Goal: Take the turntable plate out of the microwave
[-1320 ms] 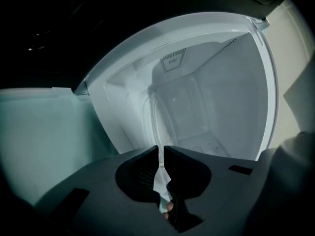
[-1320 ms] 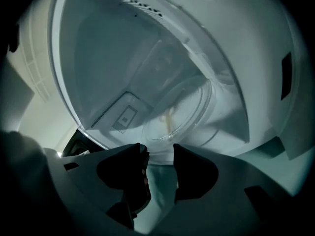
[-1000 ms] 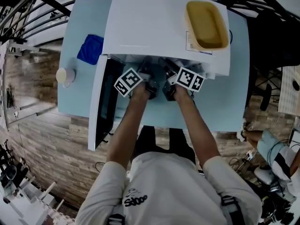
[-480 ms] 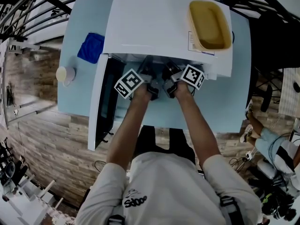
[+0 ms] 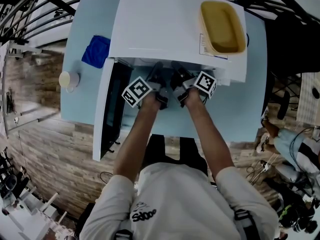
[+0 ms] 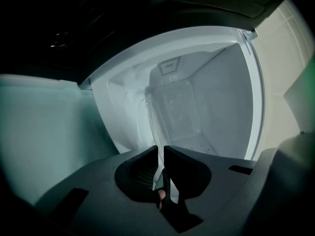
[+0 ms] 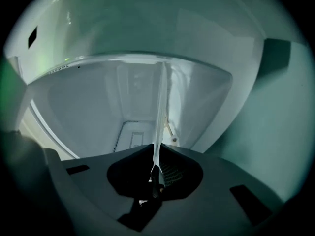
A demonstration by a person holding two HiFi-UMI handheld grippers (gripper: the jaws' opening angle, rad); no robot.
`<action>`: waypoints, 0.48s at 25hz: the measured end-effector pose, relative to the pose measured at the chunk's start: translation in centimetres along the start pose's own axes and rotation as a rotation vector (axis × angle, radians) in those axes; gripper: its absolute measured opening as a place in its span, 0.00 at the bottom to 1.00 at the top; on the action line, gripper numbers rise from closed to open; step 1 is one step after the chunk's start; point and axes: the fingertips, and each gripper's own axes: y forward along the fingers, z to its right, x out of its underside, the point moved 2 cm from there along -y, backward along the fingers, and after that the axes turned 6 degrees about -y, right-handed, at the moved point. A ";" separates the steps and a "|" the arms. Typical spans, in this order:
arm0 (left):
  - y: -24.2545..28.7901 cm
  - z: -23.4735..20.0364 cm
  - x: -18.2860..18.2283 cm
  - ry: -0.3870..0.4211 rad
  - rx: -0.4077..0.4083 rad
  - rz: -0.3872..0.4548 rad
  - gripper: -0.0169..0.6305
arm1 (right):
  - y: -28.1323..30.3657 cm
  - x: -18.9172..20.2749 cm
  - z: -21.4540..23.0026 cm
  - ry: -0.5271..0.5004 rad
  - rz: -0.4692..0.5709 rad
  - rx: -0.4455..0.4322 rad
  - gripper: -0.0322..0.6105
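Note:
The clear glass turntable plate (image 6: 152,118) shows edge-on as a thin pale line running into the white microwave cavity (image 6: 211,107). My left gripper (image 6: 160,152) is shut on its rim. In the right gripper view the same plate (image 7: 161,107) stands as a thin vertical edge. My right gripper (image 7: 156,154) has its jaws closing, with their tips pressing on that edge. In the head view both the left gripper (image 5: 159,79) and the right gripper (image 5: 178,78) reach side by side into the microwave's mouth. The plate itself is hidden there under the microwave (image 5: 170,24).
The microwave door (image 5: 106,111) hangs open to the left, beside my left arm. A yellow tub (image 5: 222,26) sits on the microwave's top at the right. On the pale blue table (image 5: 240,114) lie a blue cloth (image 5: 96,51) and a small cup (image 5: 69,79).
My right gripper's marker cube has rolled and shifted a little toward the left gripper. The left gripper has hardly moved.

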 end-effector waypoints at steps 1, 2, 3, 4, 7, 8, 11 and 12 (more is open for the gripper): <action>-0.1 -0.2 0.0 -0.011 0.003 -0.001 0.09 | 0.0 0.1 0.0 0.007 -0.003 0.006 0.10; -0.1 -0.3 0.1 -0.019 0.007 -0.001 0.09 | -0.1 0.2 0.1 0.011 -0.004 0.009 0.10; -0.2 -0.5 0.1 -0.025 0.014 -0.002 0.09 | -0.1 0.3 0.2 0.017 -0.003 0.012 0.10; -0.1 -0.5 0.1 -0.029 0.021 -0.004 0.09 | -0.1 0.3 0.3 0.024 0.000 0.014 0.10; 0.1 -0.8 -0.2 -0.059 0.031 -0.001 0.14 | -0.2 0.3 0.0 0.031 0.006 0.013 0.10; 0.1 -0.9 -0.3 -0.074 0.035 0.004 0.18 | -0.3 0.4 -0.1 0.034 0.006 0.013 0.10; 0.8 -0.5 -0.8 -0.100 0.076 0.001 0.29 | -0.5 0.7 -0.4 0.025 0.001 0.008 0.10; 1.2 -0.3 -1.0 -0.105 0.094 -0.003 0.29 | -0.5 0.7 -0.5 0.022 0.001 0.004 0.10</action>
